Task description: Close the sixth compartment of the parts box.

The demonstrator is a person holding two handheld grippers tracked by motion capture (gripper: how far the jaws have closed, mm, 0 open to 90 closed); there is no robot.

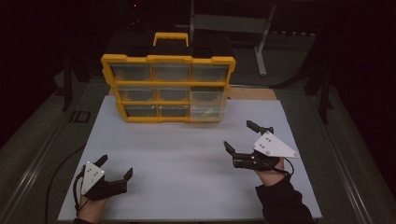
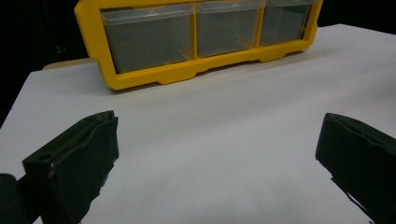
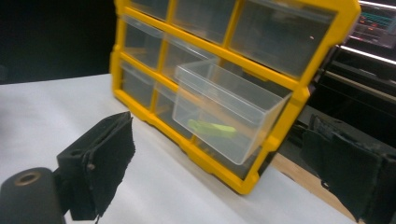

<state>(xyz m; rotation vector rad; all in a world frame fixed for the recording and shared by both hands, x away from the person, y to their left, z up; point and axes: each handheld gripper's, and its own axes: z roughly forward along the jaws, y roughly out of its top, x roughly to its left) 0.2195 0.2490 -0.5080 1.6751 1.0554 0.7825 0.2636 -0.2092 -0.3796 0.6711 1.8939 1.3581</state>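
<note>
Your right gripper (image 1: 243, 137) and left gripper (image 1: 116, 169), both spread empty, face the yellow clear-drawered organizer (image 1: 169, 87); its bottom-right clear plastic drawer (image 3: 229, 110) stands pulled out, the green item (image 3: 211, 127) inside not yet removed.

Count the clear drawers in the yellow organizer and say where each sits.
9 clear drawers in the yellow organizer, in three rows of three: top, middle, bottom. Eight sit closed; the bottom-right drawer is pulled out, with a green item inside.

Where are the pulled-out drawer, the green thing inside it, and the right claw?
drawer (image 3: 233, 100): right gripper view, its clear side wall.
green thing (image 3: 211, 127): right gripper view, its middle.
right claw (image 1: 242, 135): high view, midway between its open tips.
</note>
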